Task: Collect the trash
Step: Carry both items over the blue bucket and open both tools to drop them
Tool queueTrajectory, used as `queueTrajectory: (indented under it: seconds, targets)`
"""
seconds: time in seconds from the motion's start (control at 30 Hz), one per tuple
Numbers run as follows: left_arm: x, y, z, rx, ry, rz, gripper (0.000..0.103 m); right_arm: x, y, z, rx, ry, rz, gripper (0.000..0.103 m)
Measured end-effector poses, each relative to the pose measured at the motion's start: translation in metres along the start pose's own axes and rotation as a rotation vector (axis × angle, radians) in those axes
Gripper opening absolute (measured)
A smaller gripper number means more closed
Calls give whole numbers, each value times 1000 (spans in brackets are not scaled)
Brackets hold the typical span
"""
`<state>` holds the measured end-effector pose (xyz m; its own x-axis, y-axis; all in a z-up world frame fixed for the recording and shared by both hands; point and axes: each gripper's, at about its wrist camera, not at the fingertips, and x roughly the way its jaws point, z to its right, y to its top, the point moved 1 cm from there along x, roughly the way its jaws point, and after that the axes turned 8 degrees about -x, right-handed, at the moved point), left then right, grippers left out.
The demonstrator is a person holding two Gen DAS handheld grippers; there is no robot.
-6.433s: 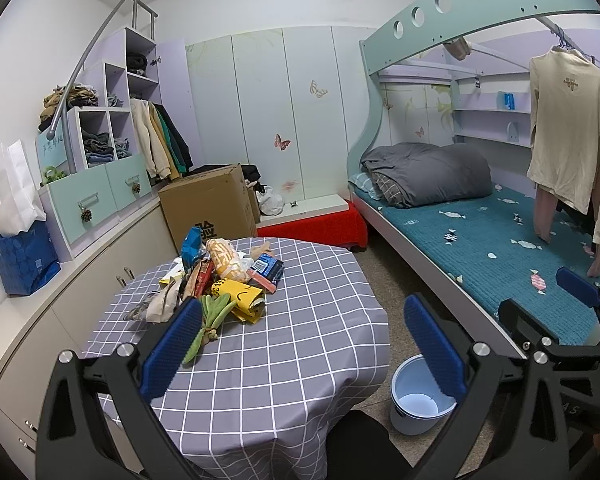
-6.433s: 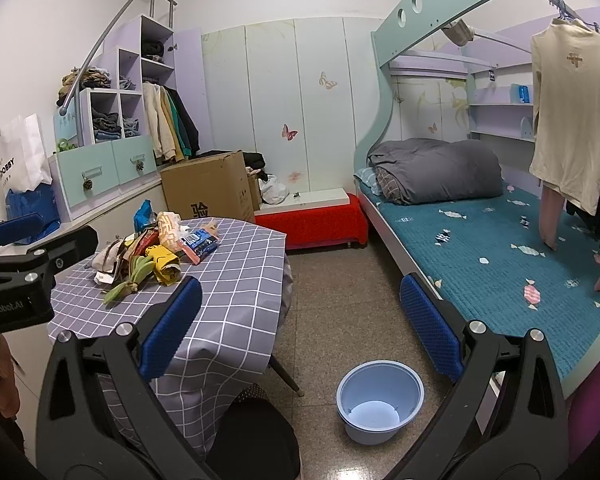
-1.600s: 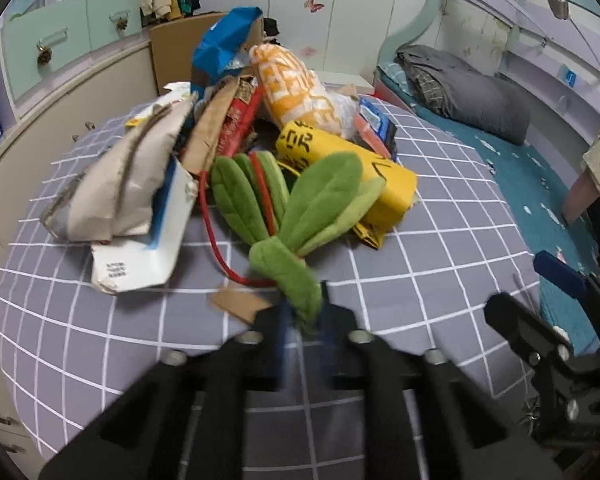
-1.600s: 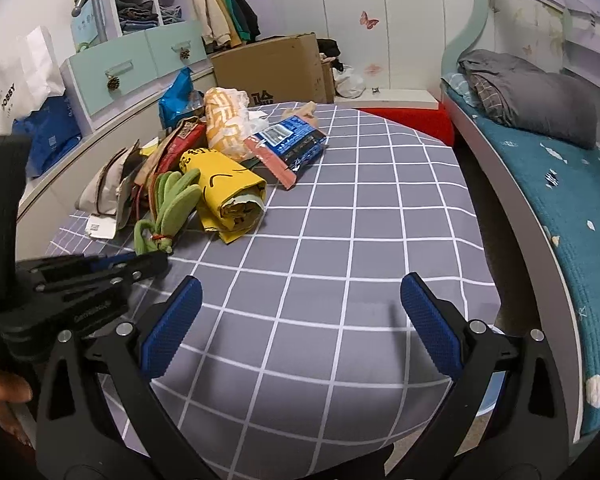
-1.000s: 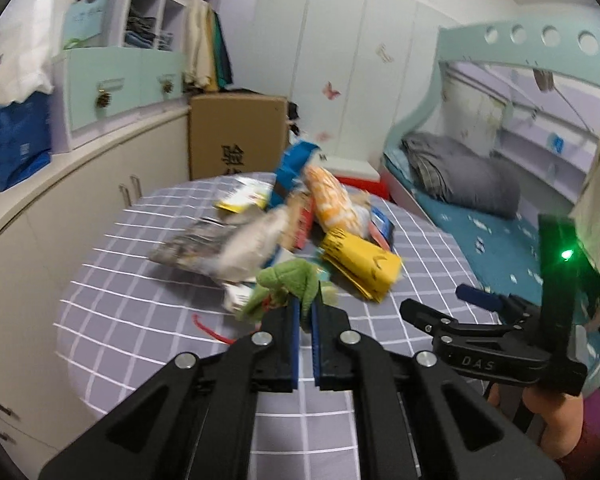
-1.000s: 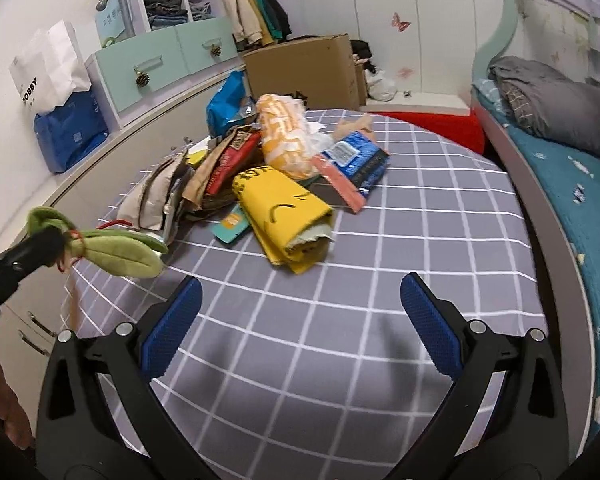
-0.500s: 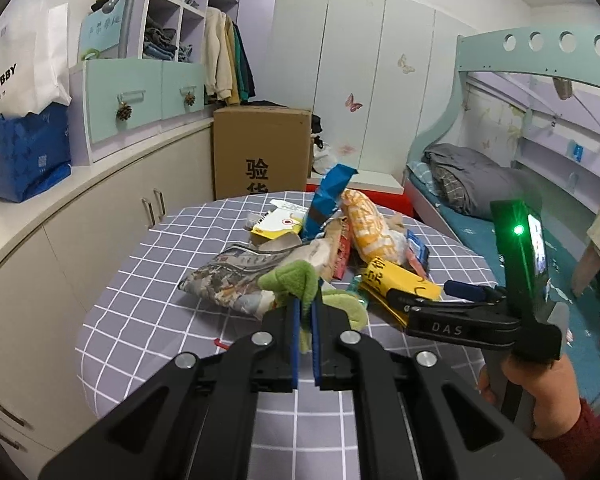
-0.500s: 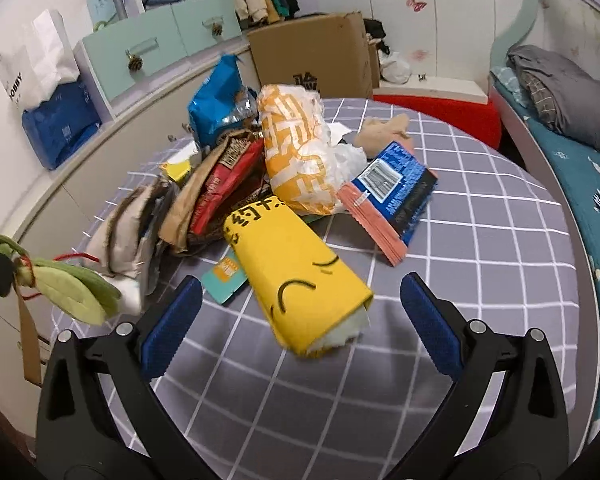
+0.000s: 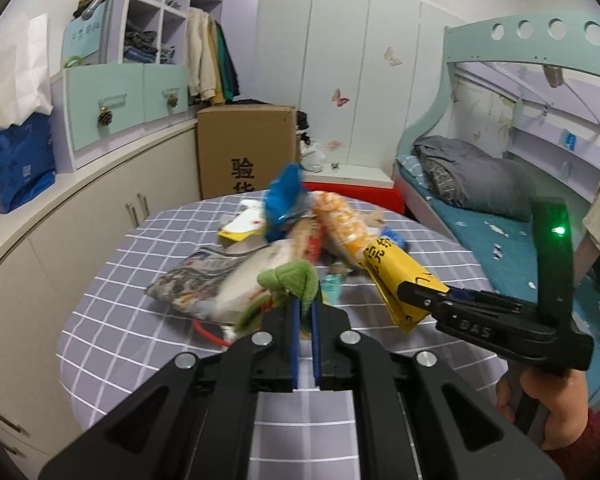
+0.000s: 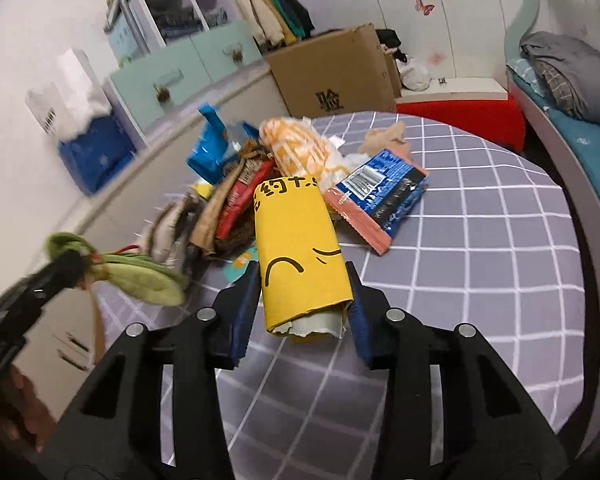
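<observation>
A heap of trash lies on the round table with the grey checked cloth (image 9: pixel 112 316). My left gripper (image 9: pixel 305 304) is shut on a green plush leaf toy (image 9: pixel 292 280) and holds it above the table; the toy also shows in the right wrist view (image 10: pixel 140 276). My right gripper (image 10: pixel 302 280) has its jaws on both sides of a yellow paper bag (image 10: pixel 300 248), touching it. The same bag shows in the left wrist view (image 9: pixel 400 280). A blue and pink snack wrapper (image 10: pixel 380 192), an orange bag (image 10: pixel 300 148) and a blue bag (image 10: pixel 212 148) lie behind.
A cardboard box (image 9: pixel 248 148) stands behind the table. Cabinets with drawers (image 9: pixel 120 100) run along the left wall. A bunk bed with a grey duvet (image 9: pixel 472 176) is on the right. A red platform (image 10: pixel 460 120) lies beyond the table.
My right gripper has moved forward and narrowed its jaws around the yellow bag. My left gripper still holds the green toy, raised off the table.
</observation>
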<state>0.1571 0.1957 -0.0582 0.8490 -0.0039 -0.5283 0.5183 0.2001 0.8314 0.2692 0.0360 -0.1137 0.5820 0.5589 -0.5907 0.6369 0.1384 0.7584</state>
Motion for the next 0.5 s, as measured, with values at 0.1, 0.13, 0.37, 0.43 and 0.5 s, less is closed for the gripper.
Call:
queueTrajectory:
  seconds: [0.1, 0.13, 0.37, 0.43, 0.5]
  targets:
    - [-7, -1, 25, 28, -36, 4, 5, -31, -7, 8, 34, 34, 51, 40]
    - [-9, -2, 34, 39, -50, 3, 5, -46, -12, 14, 46, 34, 75, 40]
    - [-4, -14, 131, 165, -218, -55, 5, -136, -48, 68, 146, -72, 202, 40]
    - [1, -20, 161, 203, -271, -80, 5, -160, -64, 87, 173, -134, 230, 40]
    - [6, -27, 188, 244, -301, -98, 5, -178, -81, 112, 215, -198, 237, 40]
